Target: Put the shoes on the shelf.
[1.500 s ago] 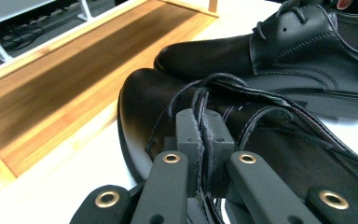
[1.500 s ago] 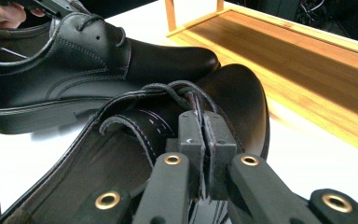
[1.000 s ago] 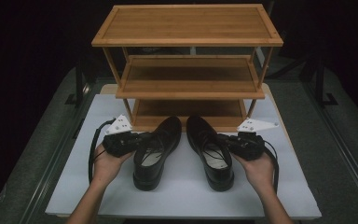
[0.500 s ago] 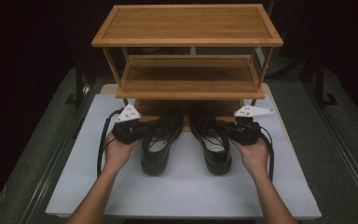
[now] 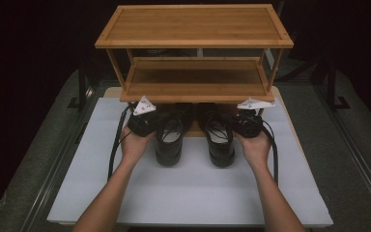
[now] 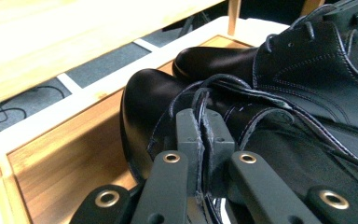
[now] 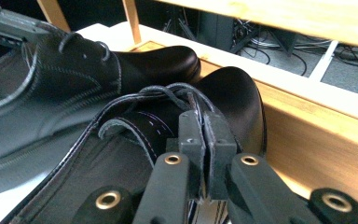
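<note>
1. Both shoes have moved forward since the earlier frames: one second ago they lie wholly on the white desk (image 5: 193, 193), and now their toes are under the middle shelf of the wooden rack (image 5: 193, 29), over its lowest shelf (image 6: 74, 158).
2. Both hands have moved forward with them, and the two tongs are now close to the front edge of the rack.
3. The left tongs (image 5: 142, 121) are closed on the leather rim of the left shoe (image 5: 170, 140). In the left gripper view the two pads (image 6: 204, 140) pinch this thin edge (image 6: 200, 100) near the laces, almost touching each other.
4. The right tongs (image 5: 248, 123) are closed in the same way on the rim of the right shoe (image 5: 220, 140); in the right gripper view the pads (image 7: 204, 135) press on the leather edge (image 7: 192, 102).
5. Each shoe lies on the inner side of its tongs, so the two shoes are between the two tongs, side by side and near each other.
6. Ahead of the left tongs, the toe of the left shoe is above the lowest shelf, and the toe of the right shoe is just behind it.
7. The heels are on the person's side of the tongs, above the desk.
</note>
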### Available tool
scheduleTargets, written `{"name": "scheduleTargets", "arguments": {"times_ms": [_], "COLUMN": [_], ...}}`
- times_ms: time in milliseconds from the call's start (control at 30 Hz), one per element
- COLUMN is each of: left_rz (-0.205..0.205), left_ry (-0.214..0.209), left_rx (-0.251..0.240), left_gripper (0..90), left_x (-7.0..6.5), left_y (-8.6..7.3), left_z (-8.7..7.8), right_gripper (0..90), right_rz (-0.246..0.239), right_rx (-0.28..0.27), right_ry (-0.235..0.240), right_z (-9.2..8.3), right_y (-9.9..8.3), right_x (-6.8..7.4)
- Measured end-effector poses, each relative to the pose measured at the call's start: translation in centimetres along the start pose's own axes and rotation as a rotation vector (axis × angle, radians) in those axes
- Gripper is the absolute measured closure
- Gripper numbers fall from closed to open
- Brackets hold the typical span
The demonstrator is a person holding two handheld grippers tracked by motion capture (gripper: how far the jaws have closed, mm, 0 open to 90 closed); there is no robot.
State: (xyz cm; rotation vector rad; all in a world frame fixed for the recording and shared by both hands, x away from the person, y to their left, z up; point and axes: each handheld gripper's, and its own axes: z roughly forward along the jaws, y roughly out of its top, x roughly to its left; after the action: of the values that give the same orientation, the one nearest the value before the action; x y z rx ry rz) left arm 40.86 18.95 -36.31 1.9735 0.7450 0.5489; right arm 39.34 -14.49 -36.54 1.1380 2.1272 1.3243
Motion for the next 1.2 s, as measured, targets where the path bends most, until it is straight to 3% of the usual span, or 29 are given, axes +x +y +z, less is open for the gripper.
{"name": "scheduleTargets", "arguments": {"times_ms": [400, 900, 1000, 1033, 1067, 1100, 1133, 1167, 1200], "left_rz": [0.006, -0.010, -0.024, -0.014, -0.014, -0.016, -0.020, -0.022, -0.018], "left_ry": [0.032, -0.019, -0.043, -0.040, -0.040, -0.048, -0.054, -0.061, -0.069], "left_rx": [0.018, 0.023, 0.028, 0.035, 0.035, 0.031, 0.026, 0.023, 0.024], "left_gripper": [87.4, 84.0, 76.5, 69.3, 65.3, 65.3, 56.5, 56.5, 48.8], "left_x": [0.3, 0.0, 0.0, 0.0, 0.0, 0.1, 0.1, 0.2, 0.3], "left_y": [-0.4, -0.8, -0.8, -0.8, -0.8, -0.7, -0.6, -0.5, -0.4], "left_z": [3.3, 3.0, 2.9, 2.7, 2.7, 2.5, 2.3, 2.0, 1.6], "right_gripper": [87.3, 86.1, 80.5, 70.8, 70.8, 65.5, 56.3, 56.3, 48.3], "right_rz": [0.022, 0.022, 0.053, 0.064, 0.064, 0.069, 0.075, 0.075, 0.101], "right_rx": [-0.005, -0.008, -0.008, -0.001, -0.001, 0.007, 0.013, 0.013, 0.012], "right_ry": [-0.040, -0.030, -0.002, 0.007, 0.007, 0.010, 0.016, 0.016, 0.043], "right_z": [2.5, 2.8, 2.6, 2.6, 2.6, 2.5, 2.3, 2.3, 1.7], "right_y": [-0.2, -1.4, -1.7, -1.6, -1.6, -1.6, -1.6, -1.6, -1.5], "right_x": [-0.7, -0.4, -0.6, -0.8, -0.8, -0.8, -1.0, -1.0, -1.3]}}
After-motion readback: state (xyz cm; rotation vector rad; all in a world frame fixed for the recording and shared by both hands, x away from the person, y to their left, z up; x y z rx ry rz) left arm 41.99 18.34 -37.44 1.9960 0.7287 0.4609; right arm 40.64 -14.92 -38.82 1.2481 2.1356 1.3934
